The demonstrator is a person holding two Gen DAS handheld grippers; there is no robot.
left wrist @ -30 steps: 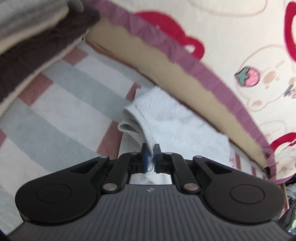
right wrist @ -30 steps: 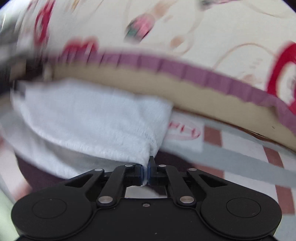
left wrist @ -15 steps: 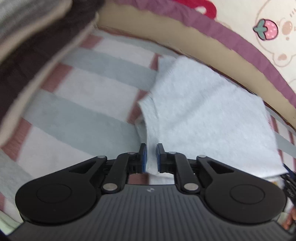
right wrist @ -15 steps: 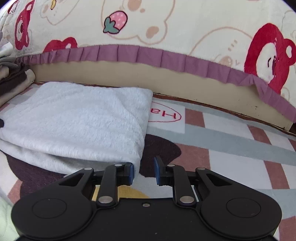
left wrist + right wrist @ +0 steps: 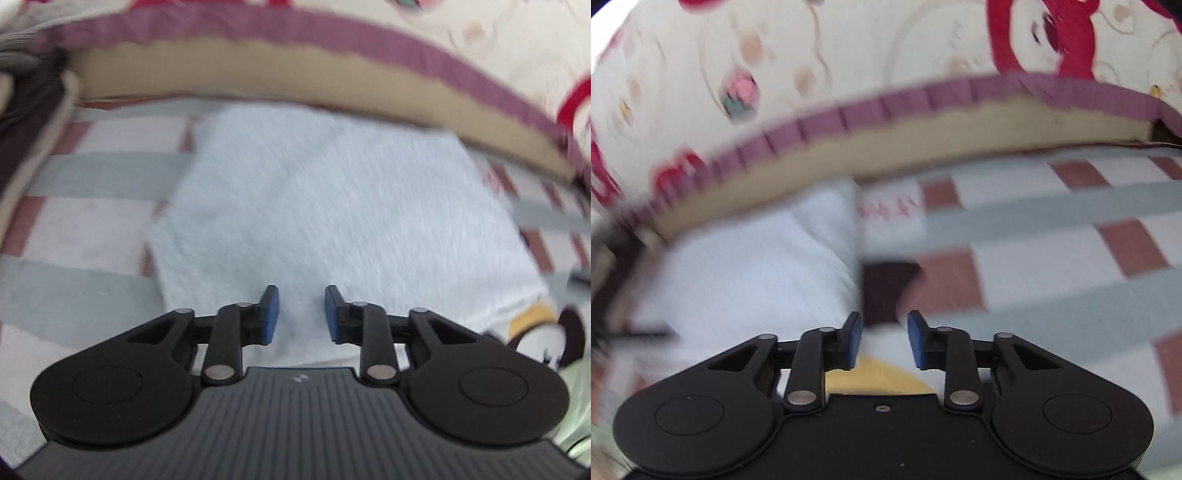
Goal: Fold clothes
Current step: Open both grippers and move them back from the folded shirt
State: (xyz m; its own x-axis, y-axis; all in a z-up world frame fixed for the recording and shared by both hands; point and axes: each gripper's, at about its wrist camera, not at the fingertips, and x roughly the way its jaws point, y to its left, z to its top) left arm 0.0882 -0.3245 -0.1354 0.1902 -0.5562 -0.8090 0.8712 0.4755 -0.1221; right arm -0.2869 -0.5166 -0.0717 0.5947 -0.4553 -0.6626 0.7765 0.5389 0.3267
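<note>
A white fleecy garment (image 5: 332,206) lies folded into a flat rectangle on the checked mat. In the left wrist view my left gripper (image 5: 301,314) hovers open over the garment's near edge, nothing between its blue pads. In the right wrist view the same garment (image 5: 746,273) lies at the left, blurred, and my right gripper (image 5: 884,339) stands open just off its right edge, over the mat. Neither gripper holds cloth.
A bed edge with a purple frill (image 5: 369,40) and a cartoon bear and strawberry sheet (image 5: 849,55) runs along the back. Folded dark and pale clothes (image 5: 26,96) are stacked at the far left. The red, grey and white checked mat (image 5: 1052,251) stretches to the right.
Both grippers let go of the white garment and opened wide. The garment now lies flat and folded. Both views have swung and are motion-blurred.
</note>
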